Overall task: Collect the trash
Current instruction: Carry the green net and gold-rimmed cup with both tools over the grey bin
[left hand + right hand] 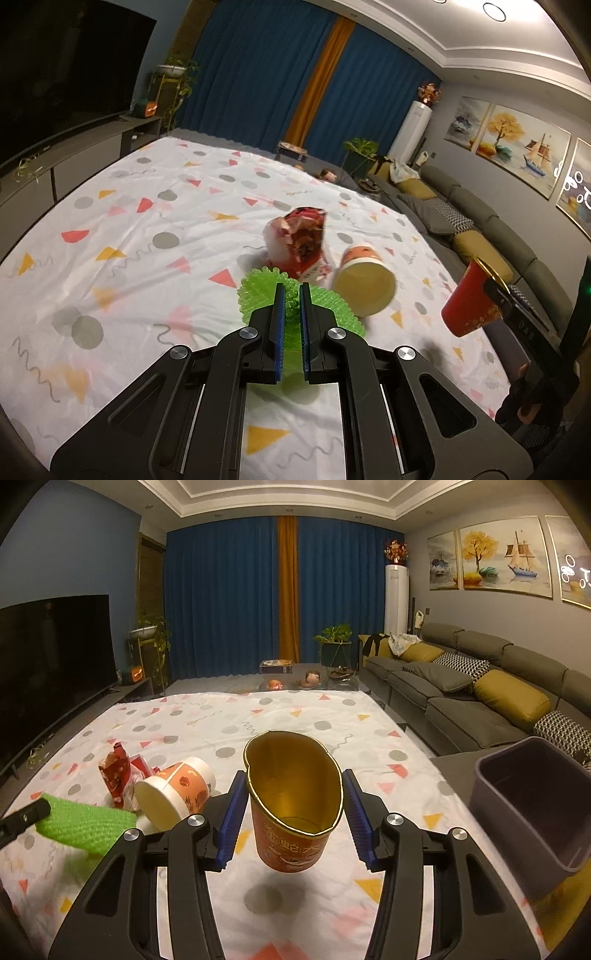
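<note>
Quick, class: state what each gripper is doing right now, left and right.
Left gripper: closed on the green spiky piece.
Right gripper: clamped on the red cup, held above the sheet, rim squashed.

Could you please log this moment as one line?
left tool: shut on green spiky plastic piece | right tool: squeezing red paper cup, lifted | grey bin: right

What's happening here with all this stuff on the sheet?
A person is collecting trash with a gripper in each hand. The right gripper holds a red paper cup, squeezed out of round, above the patterned sheet, with a grey bin to its right. The left gripper is shut on a green spiky thing. An orange cup and a crumpled wrapper lie on the sheet.
</note>
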Demonstrator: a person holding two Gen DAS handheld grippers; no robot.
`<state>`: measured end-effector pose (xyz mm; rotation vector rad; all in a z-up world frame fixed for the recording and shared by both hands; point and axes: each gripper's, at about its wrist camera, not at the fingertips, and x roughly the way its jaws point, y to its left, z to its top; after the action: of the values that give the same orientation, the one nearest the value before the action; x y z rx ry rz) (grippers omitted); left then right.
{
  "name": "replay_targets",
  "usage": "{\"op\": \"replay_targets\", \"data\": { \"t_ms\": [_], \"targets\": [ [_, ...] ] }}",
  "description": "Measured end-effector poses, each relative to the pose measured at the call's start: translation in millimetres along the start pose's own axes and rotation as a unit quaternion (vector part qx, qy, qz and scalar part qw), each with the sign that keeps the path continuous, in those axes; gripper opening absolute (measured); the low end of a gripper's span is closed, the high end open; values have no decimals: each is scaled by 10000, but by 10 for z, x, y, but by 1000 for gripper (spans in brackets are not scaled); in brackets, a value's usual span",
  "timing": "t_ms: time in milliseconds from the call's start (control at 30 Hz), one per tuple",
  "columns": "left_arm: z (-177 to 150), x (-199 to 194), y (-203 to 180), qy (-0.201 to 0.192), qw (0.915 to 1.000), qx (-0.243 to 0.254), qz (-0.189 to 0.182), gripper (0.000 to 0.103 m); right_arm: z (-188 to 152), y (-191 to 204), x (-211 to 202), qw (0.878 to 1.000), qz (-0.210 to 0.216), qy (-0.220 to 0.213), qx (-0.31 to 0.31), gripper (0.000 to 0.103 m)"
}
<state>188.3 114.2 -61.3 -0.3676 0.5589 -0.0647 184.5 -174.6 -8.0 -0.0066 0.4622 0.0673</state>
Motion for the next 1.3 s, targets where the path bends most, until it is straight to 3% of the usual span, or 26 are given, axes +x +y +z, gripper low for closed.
{"op": "replay_targets", "data": {
  "t_ms": [533, 1300],
  "targets": [
    [49, -436, -606, -314, 9978, 456, -358, 6, -26, -298, -556, 9993, 7, -343, 168, 51],
    [-25, -113, -1996, -161, 9840, 1332, -1168, 6, -78, -1075, -848, 9954, -607, -557, 494, 51]
  ]
}}
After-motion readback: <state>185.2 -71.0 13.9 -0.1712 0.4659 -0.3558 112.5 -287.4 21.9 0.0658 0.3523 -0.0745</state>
